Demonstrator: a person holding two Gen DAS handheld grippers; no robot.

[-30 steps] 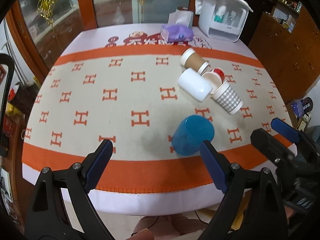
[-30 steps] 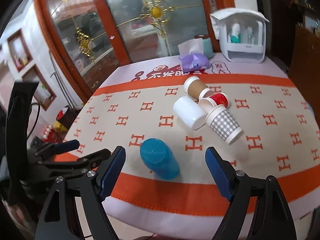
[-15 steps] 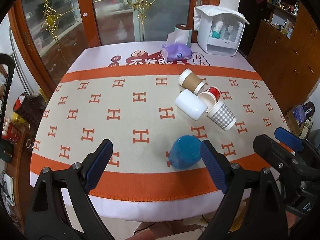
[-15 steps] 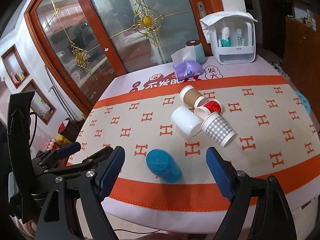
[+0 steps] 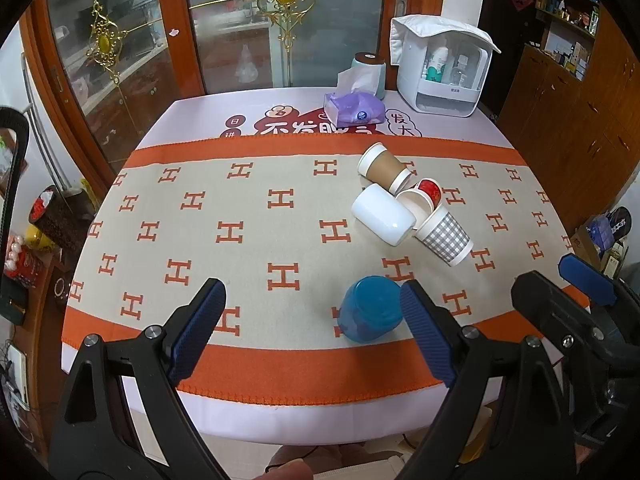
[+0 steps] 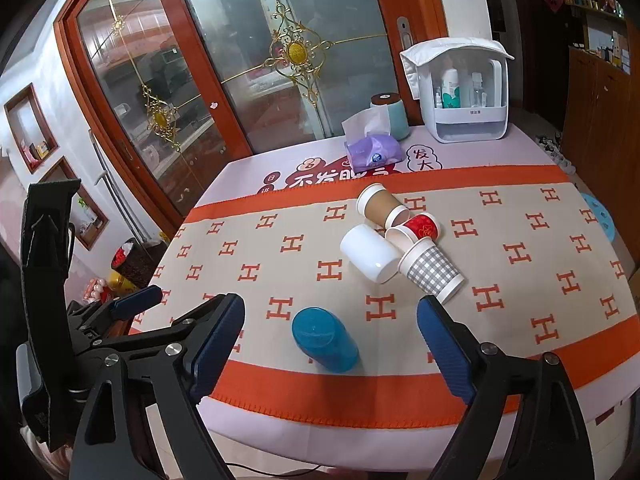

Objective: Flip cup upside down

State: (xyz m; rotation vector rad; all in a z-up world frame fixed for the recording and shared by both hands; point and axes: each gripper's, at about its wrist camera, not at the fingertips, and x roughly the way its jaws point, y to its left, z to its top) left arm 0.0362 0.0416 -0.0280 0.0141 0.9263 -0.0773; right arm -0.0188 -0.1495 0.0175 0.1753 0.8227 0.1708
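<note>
Blue cup point(image 5: 370, 309): it stands mouth-down, closed base up, near the front edge of the table point(image 5: 304, 416), where the beige field of the cloth point(image 5: 248, 208) meets its orange border.
Left gripper point(image 5: 314, 334): you hold it off the front edge, jaws wide apart, gripping nothing; the cup shows just inside the right-hand finger point(image 5: 424, 336).
Right gripper point(image 6: 330, 350): also held before the front edge, jaws wide apart and empty; the cup sits between the fingers, touching neither.
Other cups: brown point(image 5: 384, 168), red point(image 5: 430, 190), white point(image 5: 384, 214) and checked point(image 5: 444, 236) lie on their sides, clustered right of the table's centre.
Far edge: tissue pack point(image 5: 352, 108) and white organiser point(image 5: 440, 68).
</note>
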